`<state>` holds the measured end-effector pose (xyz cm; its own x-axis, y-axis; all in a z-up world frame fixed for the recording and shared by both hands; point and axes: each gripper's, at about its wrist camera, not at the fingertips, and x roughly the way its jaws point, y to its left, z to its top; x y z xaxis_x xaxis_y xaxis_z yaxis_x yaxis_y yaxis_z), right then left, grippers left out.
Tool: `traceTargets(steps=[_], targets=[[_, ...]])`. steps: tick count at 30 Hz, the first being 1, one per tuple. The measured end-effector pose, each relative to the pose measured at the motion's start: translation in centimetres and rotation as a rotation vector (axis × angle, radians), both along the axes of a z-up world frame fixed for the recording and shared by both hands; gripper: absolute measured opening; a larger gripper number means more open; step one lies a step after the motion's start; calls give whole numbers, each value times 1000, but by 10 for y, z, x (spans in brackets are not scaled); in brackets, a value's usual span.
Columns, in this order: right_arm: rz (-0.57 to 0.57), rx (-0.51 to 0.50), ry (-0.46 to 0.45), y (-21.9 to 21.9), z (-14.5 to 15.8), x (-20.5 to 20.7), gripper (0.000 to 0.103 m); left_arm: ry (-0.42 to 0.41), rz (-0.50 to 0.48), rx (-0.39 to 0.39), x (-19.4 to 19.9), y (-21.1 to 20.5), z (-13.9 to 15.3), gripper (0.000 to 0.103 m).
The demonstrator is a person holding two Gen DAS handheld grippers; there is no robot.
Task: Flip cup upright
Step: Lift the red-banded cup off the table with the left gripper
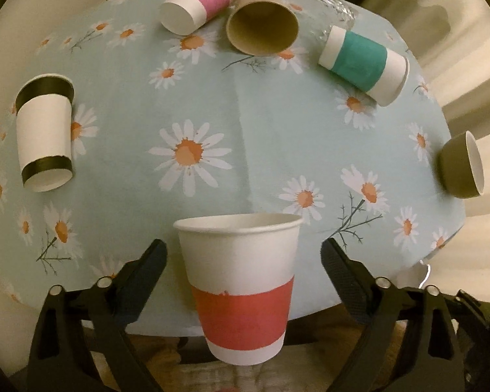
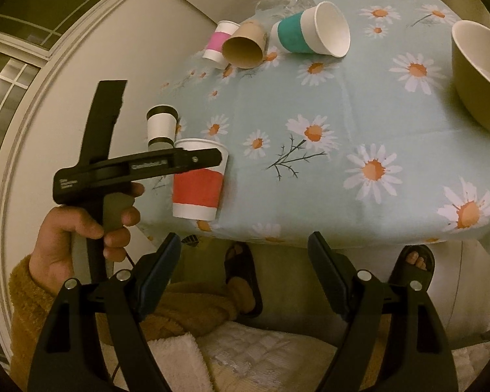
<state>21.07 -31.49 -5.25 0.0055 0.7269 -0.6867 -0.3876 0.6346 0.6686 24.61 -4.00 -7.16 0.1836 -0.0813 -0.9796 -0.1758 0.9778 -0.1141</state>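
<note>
A white paper cup with a red band (image 1: 241, 290) stands upright at the near edge of the table, mouth up. My left gripper (image 1: 243, 254) is open, its jaws on either side of the cup and apart from it. In the right wrist view the same cup (image 2: 197, 189) stands at the table's left edge with the left gripper (image 2: 192, 160) beside it. My right gripper (image 2: 243, 254) is open and empty, held off the table's near edge, away from the cups.
On the daisy tablecloth (image 1: 212, 104) lie a black-banded cup (image 1: 44, 134), a pink-banded cup (image 1: 199, 0), a brown cup (image 1: 261, 23), a teal-banded cup (image 1: 364, 62), a clear glass (image 1: 330, 3) and an olive bowl (image 1: 462, 166) near the right edge.
</note>
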Motion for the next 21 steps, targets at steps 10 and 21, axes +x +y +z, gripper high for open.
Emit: traceTargets(steps=[10, 21], targets=[[-6, -3, 8, -1, -1, 0, 79, 29, -22, 37, 8, -8, -11, 67], [0, -5, 10, 0, -3, 0, 79, 13, -14, 1, 3, -4, -6, 66]])
